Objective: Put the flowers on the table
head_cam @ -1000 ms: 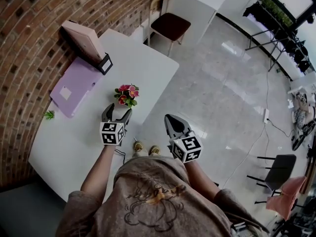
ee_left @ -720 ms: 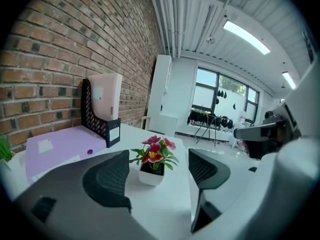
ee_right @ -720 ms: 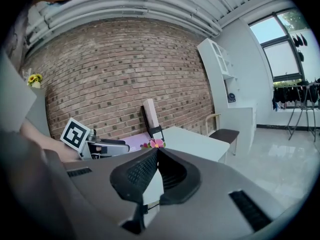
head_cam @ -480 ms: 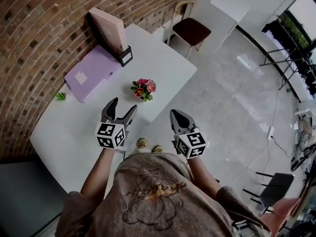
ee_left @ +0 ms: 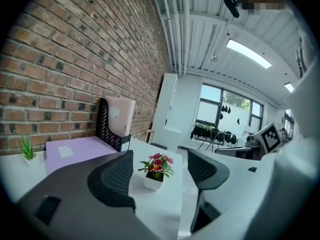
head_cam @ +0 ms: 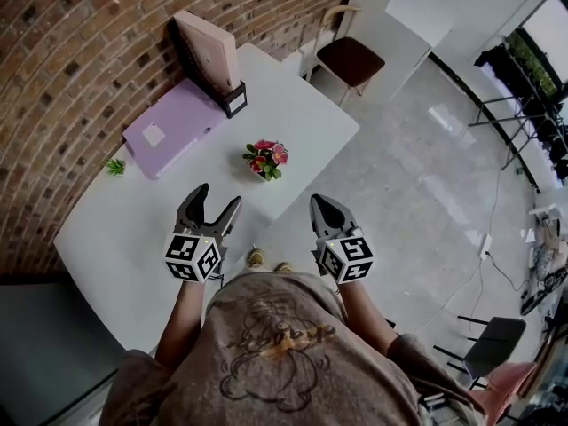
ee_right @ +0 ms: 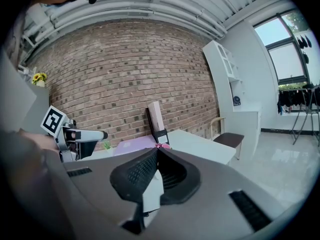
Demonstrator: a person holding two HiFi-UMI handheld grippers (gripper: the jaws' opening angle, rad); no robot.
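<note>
- Left gripper (head_cam: 219,196) has drawn back since a second ago. Then its jaws were right at the pot; now it sits clear of the flowers (head_cam: 266,159), jaws spread wide and gripping nothing.
- Flowers: pink and red blooms with green leaves in a small white pot. They stand upright on the white table (head_cam: 302,118), near its front edge, and neither gripper touches them.
- In the left gripper view the flowers (ee_left: 157,168) show in the gap between the two dark ribbed pads (ee_left: 116,176), but they stand farther off on the tabletop — no contact.
- Right gripper (head_cam: 318,204): jaws pressed together with nothing held. It hangs just off the table edge, above the floor, beside the left gripper.
- Beyond the flowers a lilac folder (head_cam: 173,127) lies flat on the table against the brick wall (head_cam: 80,51), with a small white label on top.
- Black file rack (head_cam: 234,98) stands at the far end of the folder — a pale pink box (head_cam: 209,53) stands upright in it.
- Small green plant (head_cam: 115,166) sits by the wall, just beside the folder's near corner.
- Chair (head_cam: 352,58) with a dark seat stands past the far end of the table.
</note>
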